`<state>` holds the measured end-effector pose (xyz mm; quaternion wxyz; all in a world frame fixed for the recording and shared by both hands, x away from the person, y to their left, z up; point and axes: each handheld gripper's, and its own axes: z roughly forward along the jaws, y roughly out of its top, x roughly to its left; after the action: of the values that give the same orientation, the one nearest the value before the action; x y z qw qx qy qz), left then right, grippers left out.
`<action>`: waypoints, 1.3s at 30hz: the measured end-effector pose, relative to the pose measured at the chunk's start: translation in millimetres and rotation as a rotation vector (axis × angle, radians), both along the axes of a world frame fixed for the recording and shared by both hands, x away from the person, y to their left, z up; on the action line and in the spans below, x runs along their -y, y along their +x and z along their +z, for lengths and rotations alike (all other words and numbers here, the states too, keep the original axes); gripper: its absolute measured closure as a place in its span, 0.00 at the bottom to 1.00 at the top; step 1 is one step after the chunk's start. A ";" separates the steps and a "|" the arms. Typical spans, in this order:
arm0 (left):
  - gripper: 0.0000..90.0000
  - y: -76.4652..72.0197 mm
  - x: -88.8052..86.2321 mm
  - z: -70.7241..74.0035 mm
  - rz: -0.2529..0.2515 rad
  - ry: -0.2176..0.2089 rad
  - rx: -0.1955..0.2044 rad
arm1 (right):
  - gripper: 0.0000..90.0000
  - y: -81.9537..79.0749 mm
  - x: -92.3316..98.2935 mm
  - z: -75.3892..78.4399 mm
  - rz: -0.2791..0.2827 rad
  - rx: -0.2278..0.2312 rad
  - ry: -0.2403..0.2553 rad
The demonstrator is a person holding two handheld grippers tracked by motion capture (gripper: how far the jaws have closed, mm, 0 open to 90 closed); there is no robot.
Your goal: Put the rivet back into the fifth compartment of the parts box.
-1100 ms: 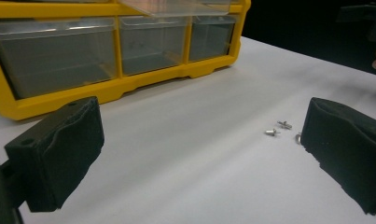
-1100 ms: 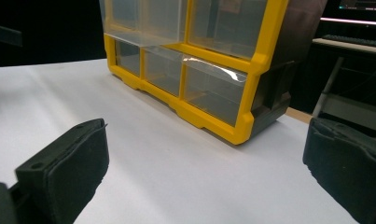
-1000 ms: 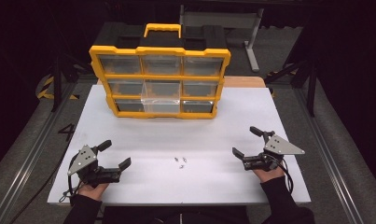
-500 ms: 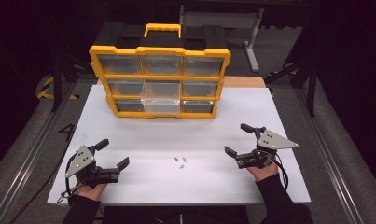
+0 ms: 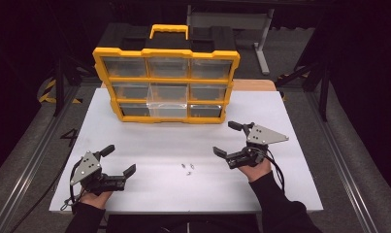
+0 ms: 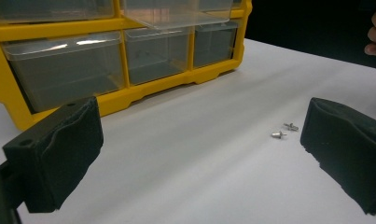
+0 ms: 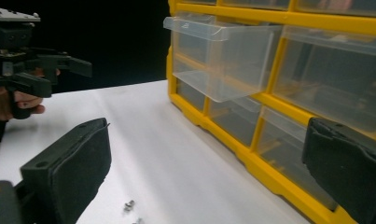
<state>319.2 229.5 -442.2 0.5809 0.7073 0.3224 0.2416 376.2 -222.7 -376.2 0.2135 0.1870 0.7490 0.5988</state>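
Observation:
Two small metal screws point(image 5: 187, 167) lie on the white table point(image 5: 149, 141) between my grippers; the left gripper view has them point(image 6: 280, 134) just inside its right jaw. Behind stands a yellow organizer point(image 5: 166, 52) of clear drawers, its middle drawer point(image 5: 169, 103) pulled out, seen close in the right gripper view point(image 7: 223, 56). My left gripper point(image 5: 119, 158) is open at the front left, nothing between its jaws. To the right of the screws my right gripper point(image 5: 226, 139) is open and holds nothing.
The organizer's base point(image 6: 143, 91) runs across the back of the table. In the right gripper view the left gripper point(image 7: 59, 77) hangs far off at the left. Black floor and metal rails point(image 5: 33, 160) flank the table.
My right gripper has moved left and a little away from the person, closer to the screws and the organizer. The left gripper has barely shifted.

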 end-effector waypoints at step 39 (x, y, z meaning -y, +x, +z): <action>0.01 1.8 -2.5 1.3 0.003 0.020 0.022 | 0.17 30.8 -80.9 52.7 0.125 -0.220 -0.747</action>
<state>321.0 232.0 -440.9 0.5769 0.7099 0.3147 0.2534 407.0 -141.8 -323.5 0.1486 0.1136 0.9436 0.2733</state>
